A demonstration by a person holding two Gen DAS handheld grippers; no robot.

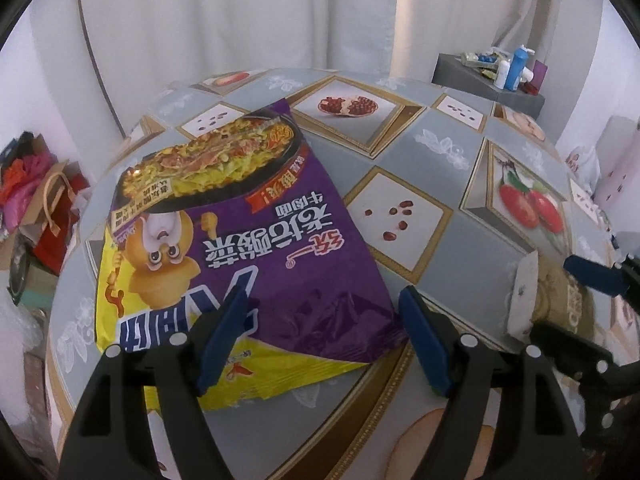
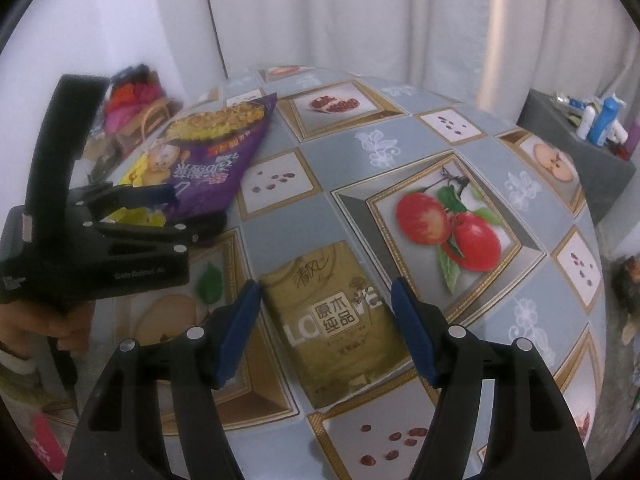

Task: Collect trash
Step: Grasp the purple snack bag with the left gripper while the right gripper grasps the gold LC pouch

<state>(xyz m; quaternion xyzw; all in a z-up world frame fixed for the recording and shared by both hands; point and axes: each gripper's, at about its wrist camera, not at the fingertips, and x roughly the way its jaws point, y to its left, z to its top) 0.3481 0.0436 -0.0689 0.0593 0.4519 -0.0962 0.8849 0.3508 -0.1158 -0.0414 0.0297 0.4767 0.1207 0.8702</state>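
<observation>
A purple and yellow noodle bag (image 1: 224,216) lies flat on the table with the fruit-print cloth (image 1: 432,152). My left gripper (image 1: 324,300) hangs open over the bag's near right corner, its pads apart on either side of the corner. A gold tissue pack (image 2: 340,320) lies flat to the right of the bag. My right gripper (image 2: 326,290) stands open with the pack between its fingers and a gap showing on each side. The right wrist view also shows the noodle bag (image 2: 216,148) and the left gripper (image 2: 188,212) at the left. The right gripper (image 1: 580,308) and the tissue pack (image 1: 560,300) appear at the left view's right edge.
A grey stand (image 1: 488,76) with bottles and packets sits beyond the table's far right. Paper bags with colourful items (image 1: 52,200) stand on the floor at the left. A white curtain (image 2: 360,20) hangs behind. A hand (image 2: 60,328) holds the left gripper's handle.
</observation>
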